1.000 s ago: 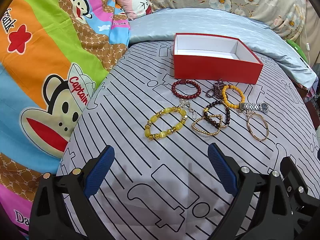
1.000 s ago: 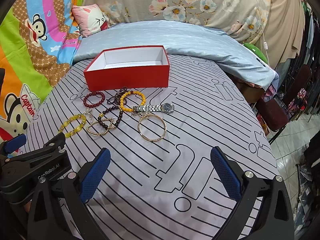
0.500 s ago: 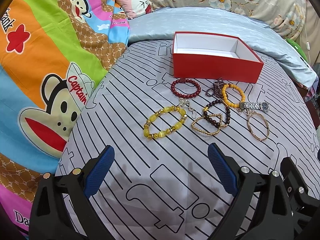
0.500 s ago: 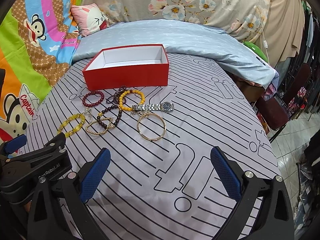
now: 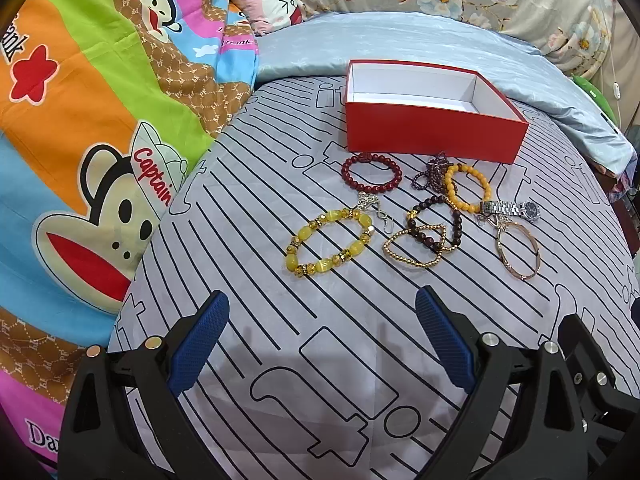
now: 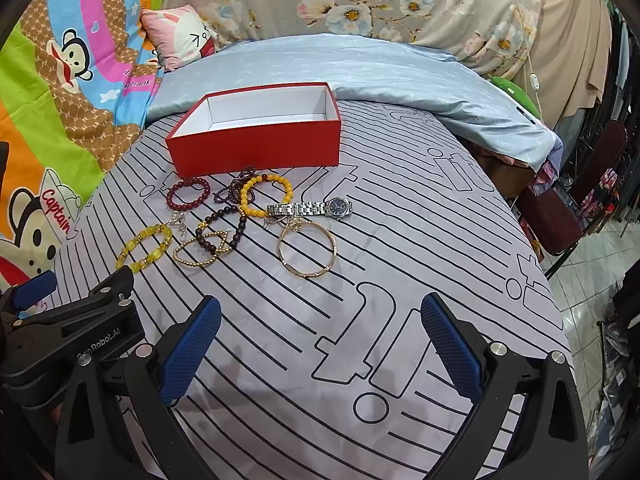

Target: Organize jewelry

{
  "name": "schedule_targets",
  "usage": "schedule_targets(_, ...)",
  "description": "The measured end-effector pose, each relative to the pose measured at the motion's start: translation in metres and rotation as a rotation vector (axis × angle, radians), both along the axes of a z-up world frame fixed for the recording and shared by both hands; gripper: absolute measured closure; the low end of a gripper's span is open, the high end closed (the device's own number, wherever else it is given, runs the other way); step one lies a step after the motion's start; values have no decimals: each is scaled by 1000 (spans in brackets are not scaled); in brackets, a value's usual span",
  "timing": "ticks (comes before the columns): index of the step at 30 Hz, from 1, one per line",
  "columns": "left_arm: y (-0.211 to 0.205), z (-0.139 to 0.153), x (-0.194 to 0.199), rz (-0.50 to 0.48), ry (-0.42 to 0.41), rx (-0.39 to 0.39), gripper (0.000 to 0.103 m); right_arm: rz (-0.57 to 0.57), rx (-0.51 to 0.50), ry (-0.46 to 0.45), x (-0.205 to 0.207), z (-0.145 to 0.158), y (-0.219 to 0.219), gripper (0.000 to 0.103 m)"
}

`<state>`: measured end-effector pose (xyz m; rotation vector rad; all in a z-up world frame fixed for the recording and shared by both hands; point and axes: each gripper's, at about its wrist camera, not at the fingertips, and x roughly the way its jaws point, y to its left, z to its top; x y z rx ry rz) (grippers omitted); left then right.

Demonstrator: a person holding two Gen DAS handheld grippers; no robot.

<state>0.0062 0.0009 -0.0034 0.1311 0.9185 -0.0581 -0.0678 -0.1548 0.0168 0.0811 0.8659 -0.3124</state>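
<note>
An empty red box with a white inside stands on the striped grey bedsheet; it also shows in the right wrist view. In front of it lie several pieces: a yellow bead bracelet, a dark red bead bracelet, an orange bead bracelet, a gold bead chain, a silver watch and a gold bangle. My left gripper is open and empty, short of the yellow bracelet. My right gripper is open and empty, short of the bangle.
A colourful monkey-print blanket lies along the left. A light blue quilt and a pink pillow lie behind the box. The bed's edge drops off at the right beside a dark chair. The left gripper's body sits at the right wrist view's lower left.
Both grippers have edged slightly forward toward the jewelry. Both stay open and empty; nothing on the bed has moved.
</note>
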Motion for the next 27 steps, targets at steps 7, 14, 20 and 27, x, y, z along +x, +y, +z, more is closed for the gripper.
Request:
schedule_targets(7,-1,-1,1,-1,1,4,13,-7,2,5,0,-2,-1,7)
schedule_targets(14,-1,-1,1,0,1,3,13,-7,-1,2,0,-1,-1,7)
schedule_targets(20,-2,-4,2,-7,10,-7,13,4,25,-10,0,-2,-4,7)
schedule_targets(27,9,-13,11,-1,25,-42,13,20,38,0,7,-12,-14,7)
